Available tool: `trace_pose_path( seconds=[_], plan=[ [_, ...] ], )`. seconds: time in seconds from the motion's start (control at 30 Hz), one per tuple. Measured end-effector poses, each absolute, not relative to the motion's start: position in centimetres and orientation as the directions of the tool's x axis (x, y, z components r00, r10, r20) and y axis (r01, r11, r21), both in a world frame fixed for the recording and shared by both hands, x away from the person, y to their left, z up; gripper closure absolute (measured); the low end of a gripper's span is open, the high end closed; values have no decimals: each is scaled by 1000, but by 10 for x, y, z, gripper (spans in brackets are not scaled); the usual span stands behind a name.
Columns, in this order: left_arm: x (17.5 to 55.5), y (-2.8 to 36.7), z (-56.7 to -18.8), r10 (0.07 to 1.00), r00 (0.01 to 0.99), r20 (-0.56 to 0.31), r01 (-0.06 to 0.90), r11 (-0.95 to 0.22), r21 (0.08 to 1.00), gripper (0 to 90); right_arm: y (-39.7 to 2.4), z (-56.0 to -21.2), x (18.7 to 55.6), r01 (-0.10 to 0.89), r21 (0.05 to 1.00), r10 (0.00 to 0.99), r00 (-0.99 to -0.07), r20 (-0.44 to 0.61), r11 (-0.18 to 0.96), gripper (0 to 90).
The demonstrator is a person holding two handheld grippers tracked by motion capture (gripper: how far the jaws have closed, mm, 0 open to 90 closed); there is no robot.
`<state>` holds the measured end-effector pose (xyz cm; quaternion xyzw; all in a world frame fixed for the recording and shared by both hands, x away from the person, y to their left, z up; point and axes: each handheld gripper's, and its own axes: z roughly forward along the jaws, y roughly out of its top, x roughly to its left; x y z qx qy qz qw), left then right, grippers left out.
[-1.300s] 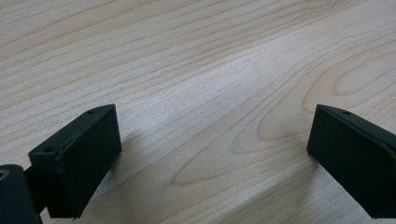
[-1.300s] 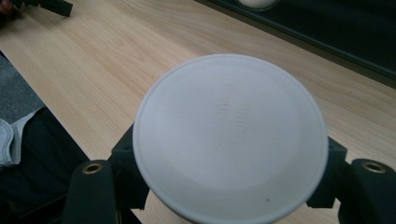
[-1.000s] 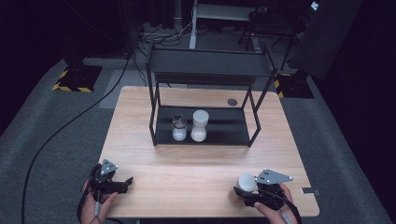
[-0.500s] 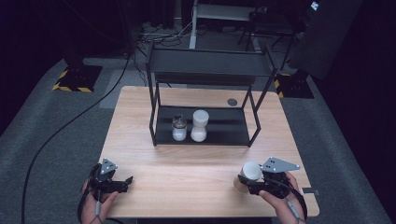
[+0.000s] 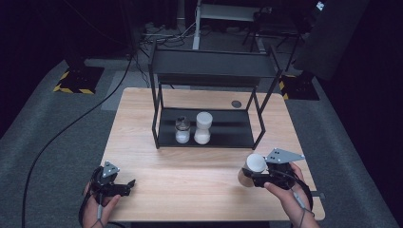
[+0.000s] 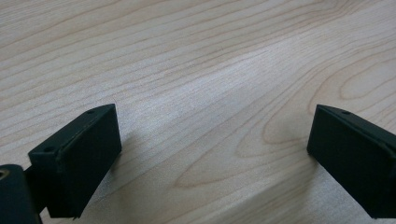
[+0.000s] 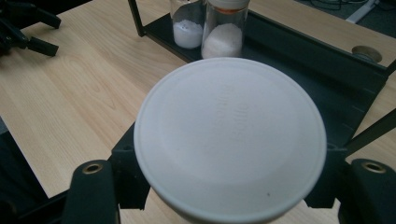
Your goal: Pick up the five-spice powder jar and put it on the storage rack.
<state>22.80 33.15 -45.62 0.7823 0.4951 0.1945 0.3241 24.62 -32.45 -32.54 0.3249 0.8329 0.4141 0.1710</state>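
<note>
Now, left gripper [image 5: 124,184] idle on worktop [image 5: 190,175], fingers spread, nothing between | my right gripper [image 5: 252,176] pinches the white-lidded jar [image 5: 252,167], lifted off the worktop since a second ago | I judge shelf rack [image 5: 209,128] placement next.

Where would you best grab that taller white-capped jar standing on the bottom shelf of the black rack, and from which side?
Probably around the taller jar's narrow waist, coming level from the open front of the rack. The top shelf blocks any reach from above, and the smaller jar stands close on its left, so the jaws should straddle it carefully there. It stands upright, so a sideways pinch suits it.
</note>
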Motion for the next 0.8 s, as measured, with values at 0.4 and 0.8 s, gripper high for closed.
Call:
trace_pose_path(
  seconds=[0.4, 0.8],
  plan=[
    [228, 331, -456, 901, 433, -14, 647, -300, 701, 22, -329, -311, 263, 388, 811, 678, -735, -14, 437, 332],
    [228, 331, -456, 903, 430, -16, 650, -298, 699, 22, -332, -306, 283, 394, 808, 682, -731, -12, 437, 332]
  ],
)
